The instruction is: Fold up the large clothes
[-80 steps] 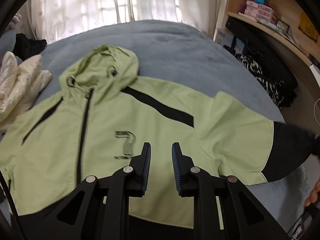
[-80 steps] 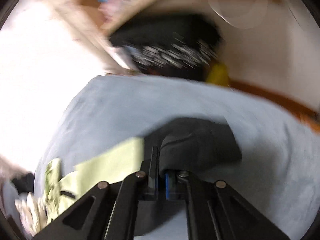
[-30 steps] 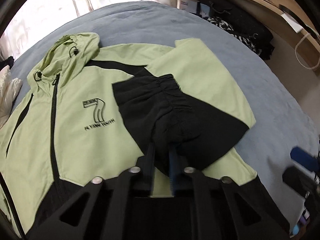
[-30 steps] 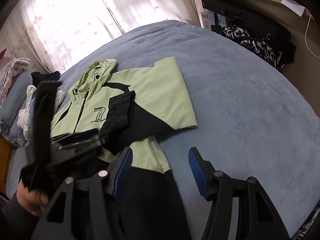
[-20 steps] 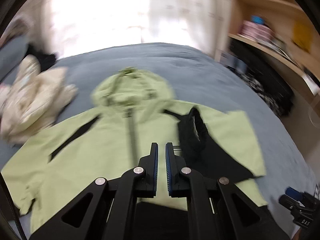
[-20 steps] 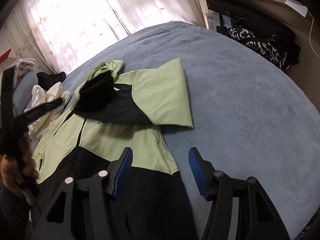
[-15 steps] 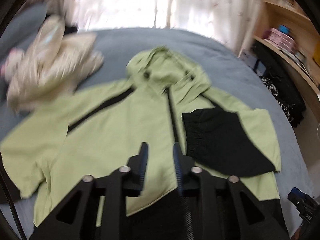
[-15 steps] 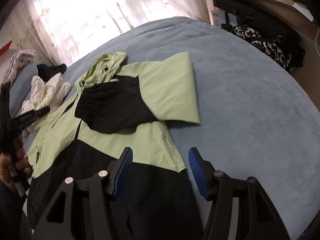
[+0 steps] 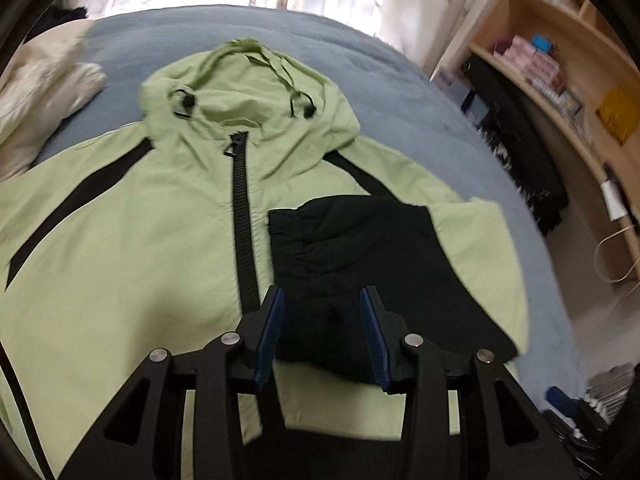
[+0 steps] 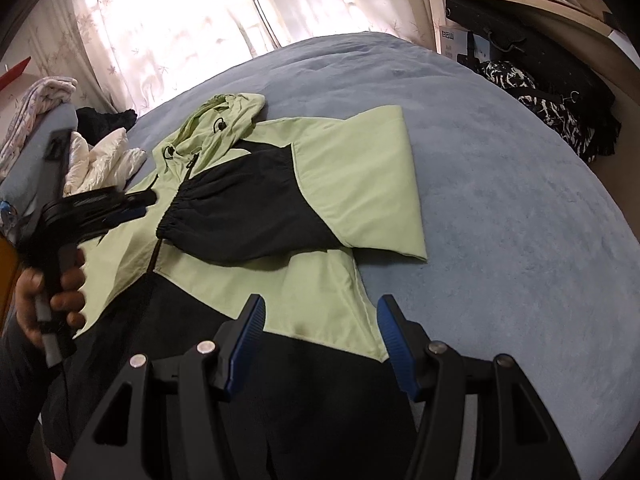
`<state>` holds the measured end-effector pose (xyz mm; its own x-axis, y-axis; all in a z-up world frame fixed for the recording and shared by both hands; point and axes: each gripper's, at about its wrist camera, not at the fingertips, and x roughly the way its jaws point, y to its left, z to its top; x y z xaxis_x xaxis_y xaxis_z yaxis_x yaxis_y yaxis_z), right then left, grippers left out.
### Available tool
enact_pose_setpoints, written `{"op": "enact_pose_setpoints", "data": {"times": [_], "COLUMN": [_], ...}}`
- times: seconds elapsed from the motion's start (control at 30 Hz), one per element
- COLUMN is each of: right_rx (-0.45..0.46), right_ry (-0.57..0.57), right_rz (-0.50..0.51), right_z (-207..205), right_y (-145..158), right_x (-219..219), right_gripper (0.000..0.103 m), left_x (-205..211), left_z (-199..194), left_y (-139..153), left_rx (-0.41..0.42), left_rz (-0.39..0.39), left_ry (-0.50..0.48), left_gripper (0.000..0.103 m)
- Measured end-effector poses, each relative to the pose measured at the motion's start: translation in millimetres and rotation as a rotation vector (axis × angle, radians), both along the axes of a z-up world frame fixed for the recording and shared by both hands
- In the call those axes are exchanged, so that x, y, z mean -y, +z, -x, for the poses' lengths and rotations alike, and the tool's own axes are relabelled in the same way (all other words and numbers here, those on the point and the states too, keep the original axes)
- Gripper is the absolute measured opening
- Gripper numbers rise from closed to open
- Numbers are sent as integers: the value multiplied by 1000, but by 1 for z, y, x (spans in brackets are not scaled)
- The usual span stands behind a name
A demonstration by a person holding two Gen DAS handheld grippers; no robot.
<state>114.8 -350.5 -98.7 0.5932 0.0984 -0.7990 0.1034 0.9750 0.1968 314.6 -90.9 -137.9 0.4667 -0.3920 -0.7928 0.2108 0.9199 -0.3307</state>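
Note:
A light green hooded jacket with a black zip and black hem lies face up on the blue-grey bed. Its right sleeve is folded across the chest, and the black cuff end lies beside the zip. My left gripper hovers over that black sleeve end, its jaws opening with nothing pinched between them. In the right wrist view the left gripper sits at the left in a hand. My right gripper stands open above the jacket's lower right side, empty.
A cream garment and a dark one lie at the bed's far left. On the right stand wooden shelves with boxes, and black and patterned clothes hang below them. Curtains close off the far side.
The left gripper carried the black cuff across the chest, let it go and drew back with its jaws parting. The sleeve now lies flat. The right gripper stayed open and shifted slightly.

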Motion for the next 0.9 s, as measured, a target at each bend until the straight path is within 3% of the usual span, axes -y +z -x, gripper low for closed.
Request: {"op": "enact_pose_setpoints", "data": {"times": [0.13,0.17,0.2,0.33,0.53,0.67,0.73,0.8,0.87,0.9], "right_rx": [-8,-11,-13,-27,-29,-12,-8,-8,-8,-9], "right_ry": [-15,-16,-18,-23,-37,-30,-22,-16,-6,-3], "right_rz": [-1,0,4,20,10,14,15,11,8,10], "right_z": [-3,-4,-4,-13,-36,-46,-49,-51,-51,-52], "right_y": [-3,-3,-3,-4,3,10,11,11,10,9], "right_x": [3,5,5,9,26,27,23,19,14,13], "right_gripper": [58,58,58,58,58,58,58,58,58,58], "left_x": [20,24,29,34,-14,-46,-46,-38,-24,-17], "left_z": [-17,-20,-21,-13,-1,-12,-14,-15,-15,-17], "left_y": [-22,-26,-27,1,92,116,107,93,73,61], "left_rx": [-26,-31,-26,72,271,264,234,206,173,150], "left_rz": [-93,-124,-166,-215,-173,-79,-64,-70,-69,-63], "left_ry": [-6,-11,-17,-31,72,25,-11,-43,-79,-92], "left_gripper": [38,27,2,0,0,1,13,39,55,58]}}
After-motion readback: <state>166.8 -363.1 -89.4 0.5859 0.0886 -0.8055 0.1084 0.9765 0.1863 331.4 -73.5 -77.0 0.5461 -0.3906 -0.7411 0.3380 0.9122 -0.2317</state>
